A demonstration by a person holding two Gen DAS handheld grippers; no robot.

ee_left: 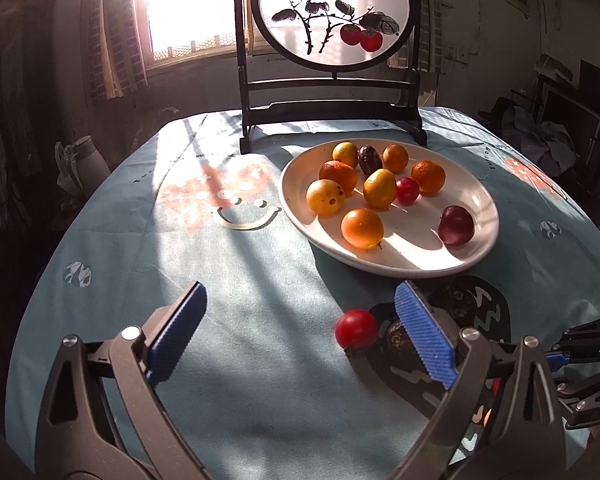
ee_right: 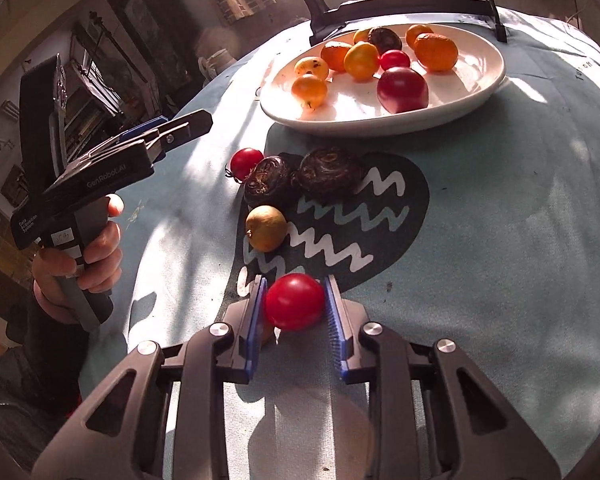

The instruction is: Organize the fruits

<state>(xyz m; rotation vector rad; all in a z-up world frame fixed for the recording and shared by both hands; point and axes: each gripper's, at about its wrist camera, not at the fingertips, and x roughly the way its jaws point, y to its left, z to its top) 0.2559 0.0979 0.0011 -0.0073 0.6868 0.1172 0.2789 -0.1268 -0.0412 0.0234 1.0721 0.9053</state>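
Note:
A white plate (ee_left: 476,196) (ee_right: 488,60) at the back holds several orange, yellow, red and dark fruits. My right gripper (ee_right: 295,308) is shut on a red tomato (ee_right: 295,301) just above the cloth. Ahead of it lie a yellowish fruit (ee_right: 266,227), two dark rough fruits (ee_right: 327,175) (ee_right: 266,182) and a small red tomato (ee_right: 246,163) (ee_left: 356,329). My left gripper (ee_left: 300,328) is open and empty, low over the cloth, with the small tomato near its right finger. It also shows in the right wrist view (ee_right: 172,128), held by a hand.
A light-blue printed tablecloth (ee_left: 236,264) covers the round table. A black-framed round painted screen (ee_left: 332,12) stands behind the plate. A white jug (ee_left: 82,160) sits off the table's left edge. Clutter lies beyond the right edge.

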